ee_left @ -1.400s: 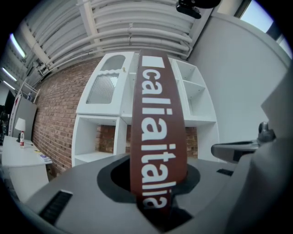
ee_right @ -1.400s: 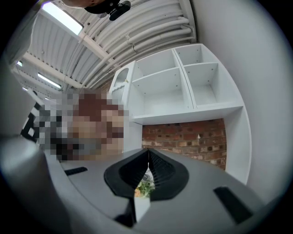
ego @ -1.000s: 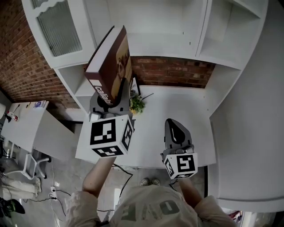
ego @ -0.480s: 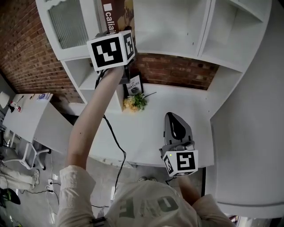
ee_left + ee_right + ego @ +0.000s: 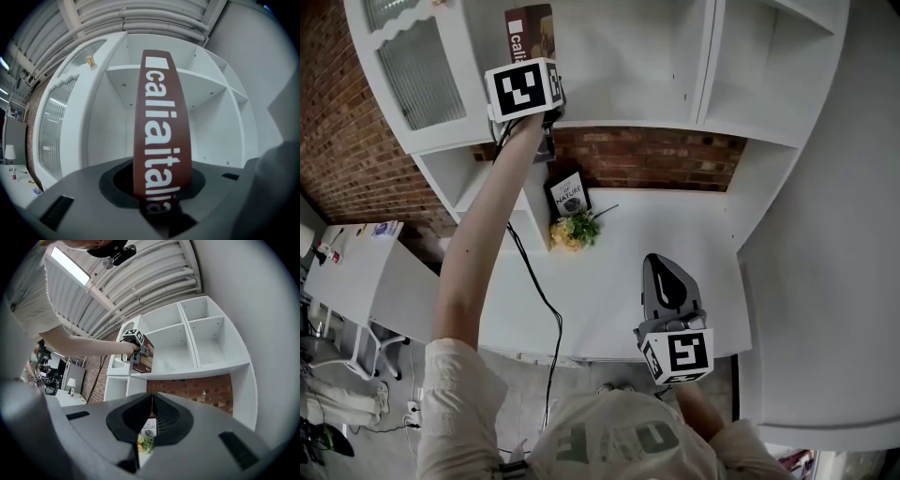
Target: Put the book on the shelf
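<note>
The placing step is judged to be in hand. The book [image 5: 531, 34] (a dark red volume with white lettering down its spine) is gripped at its lower end by the left gripper [image 5: 538, 67], whose jaws are closed on the spine edge. It is held upright with the arm raised. In the left gripper view, the spine [image 5: 161, 126] is turned toward the camera and the open white compartment lies behind it.

The book is held at the left end of the wide compartment of the shelf [image 5: 628, 120], just beside the cabinet door with ribbed glass [image 5: 417, 66]. In the right gripper view its bottom edge [image 5: 145, 363] appears level with the shelf board, but whether it rests there cannot be told.

The right gripper [image 5: 667, 267] is held low over the white desk [image 5: 694, 234], well apart from the book. Its jaws are pressed together and nothing is held; only a small bunch of flowers [image 5: 146, 442] and a "Nature" card [image 5: 149, 428] are seen beyond them.

For the next move, the book would need to be pushed deeper and set down squarely on the board. The jaws should be parted only once the book's weight is borne, since an upright book released early could topple forward.
</note>
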Available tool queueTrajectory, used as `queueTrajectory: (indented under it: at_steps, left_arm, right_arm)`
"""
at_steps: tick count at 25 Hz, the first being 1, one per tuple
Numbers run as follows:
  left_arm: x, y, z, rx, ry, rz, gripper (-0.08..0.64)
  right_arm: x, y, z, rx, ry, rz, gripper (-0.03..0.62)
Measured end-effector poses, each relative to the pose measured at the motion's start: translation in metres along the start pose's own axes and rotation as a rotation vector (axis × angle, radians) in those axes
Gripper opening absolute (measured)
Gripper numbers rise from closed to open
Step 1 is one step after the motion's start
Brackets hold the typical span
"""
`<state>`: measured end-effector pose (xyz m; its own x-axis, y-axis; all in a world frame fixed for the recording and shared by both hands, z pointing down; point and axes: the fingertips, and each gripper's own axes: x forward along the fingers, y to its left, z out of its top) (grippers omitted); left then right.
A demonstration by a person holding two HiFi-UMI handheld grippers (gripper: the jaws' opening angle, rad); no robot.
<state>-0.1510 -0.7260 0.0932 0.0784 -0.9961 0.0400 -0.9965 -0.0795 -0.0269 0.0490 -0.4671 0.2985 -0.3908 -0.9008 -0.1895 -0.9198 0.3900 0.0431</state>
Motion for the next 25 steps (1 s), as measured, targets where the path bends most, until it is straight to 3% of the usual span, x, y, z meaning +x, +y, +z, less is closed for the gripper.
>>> queueTrajectory:
  at_steps: [6, 15, 25]
  left_arm:
    - [0.042, -0.002, 0.001, 0.015, 0.01, -0.006, 0.155]
    - [0.105, 0.003, 0.006, -0.043, 0.034, -0.004, 0.155]
    - [0.153, 0.005, 0.0, -0.023, 0.037, 0.007, 0.155]
  right_arm:
    - [0.008, -0.018, -0.013, 0.006, 0.028, -0.042, 0.015]
    - [0.03, -0.046, -0.028, 0.015, 0.048, -0.104, 0.015]
    - [0.054, -0.067, -0.039, 0.016, 0.08, -0.138, 0.015]
